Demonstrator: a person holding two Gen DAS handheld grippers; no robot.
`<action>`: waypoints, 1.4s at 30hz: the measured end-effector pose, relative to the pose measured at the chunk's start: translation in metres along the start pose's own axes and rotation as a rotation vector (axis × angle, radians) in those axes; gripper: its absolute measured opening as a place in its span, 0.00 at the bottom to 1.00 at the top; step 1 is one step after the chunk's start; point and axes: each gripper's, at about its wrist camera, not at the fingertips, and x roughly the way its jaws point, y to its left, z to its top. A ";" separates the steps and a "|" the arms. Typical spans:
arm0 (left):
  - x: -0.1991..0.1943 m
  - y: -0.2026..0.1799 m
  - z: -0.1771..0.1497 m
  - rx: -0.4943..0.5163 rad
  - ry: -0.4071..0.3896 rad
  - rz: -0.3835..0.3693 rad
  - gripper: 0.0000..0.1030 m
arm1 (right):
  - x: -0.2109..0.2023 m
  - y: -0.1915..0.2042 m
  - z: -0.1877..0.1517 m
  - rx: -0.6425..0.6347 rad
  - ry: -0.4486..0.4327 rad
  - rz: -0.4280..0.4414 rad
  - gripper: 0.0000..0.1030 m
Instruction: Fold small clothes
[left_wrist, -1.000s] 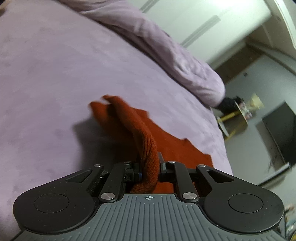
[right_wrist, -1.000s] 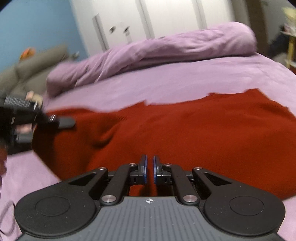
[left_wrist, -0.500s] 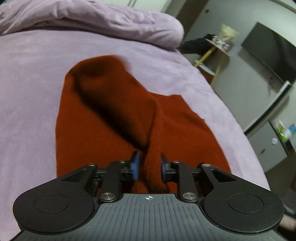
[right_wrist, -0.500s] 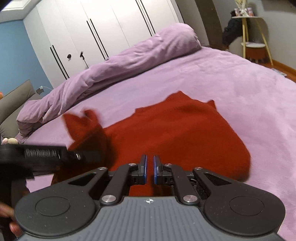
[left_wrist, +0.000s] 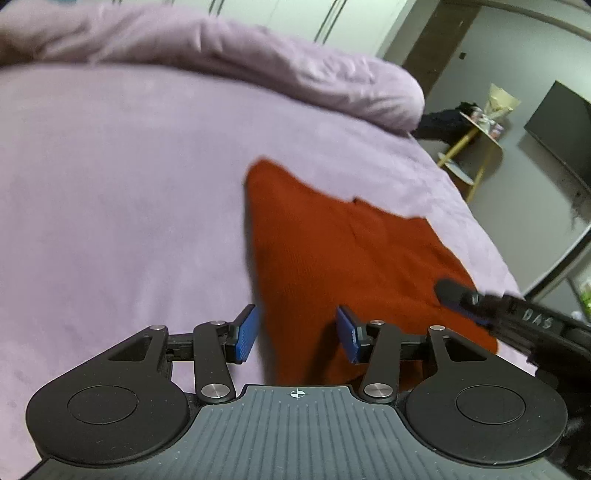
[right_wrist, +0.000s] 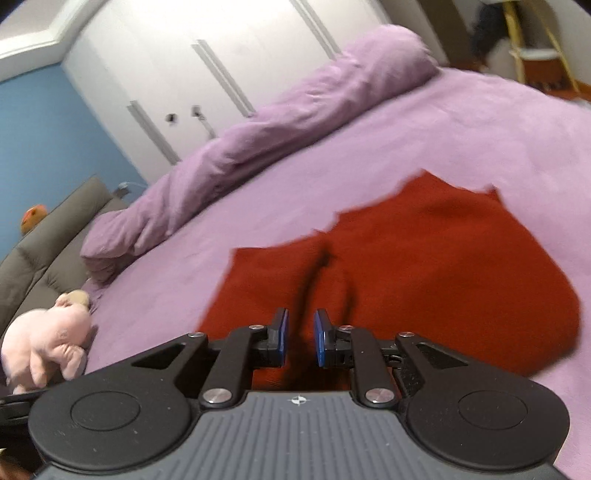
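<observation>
A rust-red knit garment lies flat on the lilac bed. It also shows in the right wrist view, with a fold line down its middle. My left gripper is open and empty, just above the garment's near left edge. My right gripper is slightly open and empty, low over the garment's near edge. One finger of the right gripper shows at the right of the left wrist view, over the garment's right side.
A rolled lilac duvet lies along the far side of the bed. A pink plush toy and a grey sofa are at the left. A yellow side table, a dark screen and white wardrobes stand beyond.
My left gripper let go of the sleeve it held and opened wide; the sleeve now lies folded flat on the garment. My right gripper opened a little.
</observation>
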 end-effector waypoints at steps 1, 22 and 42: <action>0.006 0.000 -0.002 0.001 0.017 0.004 0.49 | 0.001 0.007 0.000 -0.018 0.000 0.025 0.17; 0.020 -0.009 -0.029 0.077 0.090 0.041 0.55 | 0.010 0.002 0.000 -0.060 0.119 0.065 0.05; 0.023 -0.002 -0.036 0.022 0.125 0.044 0.53 | 0.101 -0.040 0.035 0.201 0.268 0.171 0.42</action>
